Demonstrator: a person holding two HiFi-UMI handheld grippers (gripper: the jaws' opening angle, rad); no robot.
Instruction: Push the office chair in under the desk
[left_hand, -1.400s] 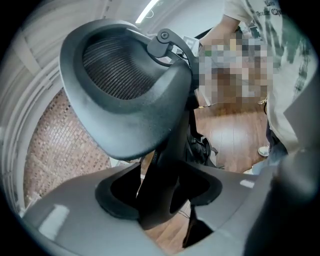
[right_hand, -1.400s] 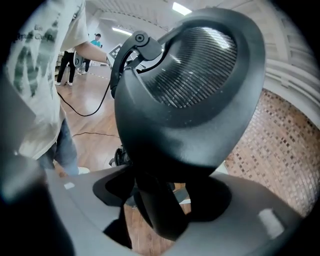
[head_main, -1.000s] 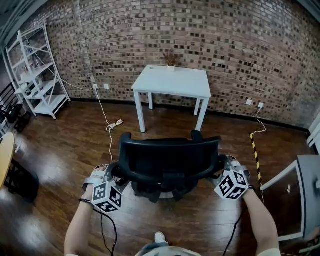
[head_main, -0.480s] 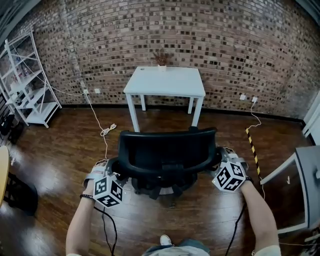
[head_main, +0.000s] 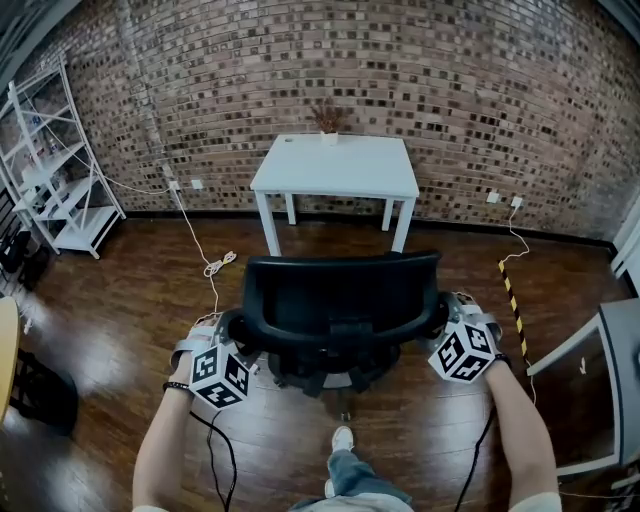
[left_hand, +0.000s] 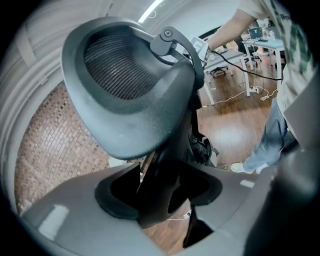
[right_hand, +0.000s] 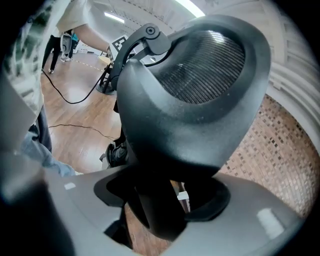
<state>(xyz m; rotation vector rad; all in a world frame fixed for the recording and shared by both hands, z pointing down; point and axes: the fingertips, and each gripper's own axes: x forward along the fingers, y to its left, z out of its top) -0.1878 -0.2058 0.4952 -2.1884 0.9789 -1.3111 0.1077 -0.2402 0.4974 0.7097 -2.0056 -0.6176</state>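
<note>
Left gripper and right gripper fingers clamp the armrests of the office chair to steer it toward the far surface

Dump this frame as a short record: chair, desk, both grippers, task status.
chair: black mesh-back office chair, backrest toward the person
desk: white square desk against the brick wall
left gripper: jaws wide, dark chair strut between them; pad contact unclear
right gripper: same, on the chair's other side
floor: white cable lying left of the chair
status: chair in front of the desk, not pushed in
</note>
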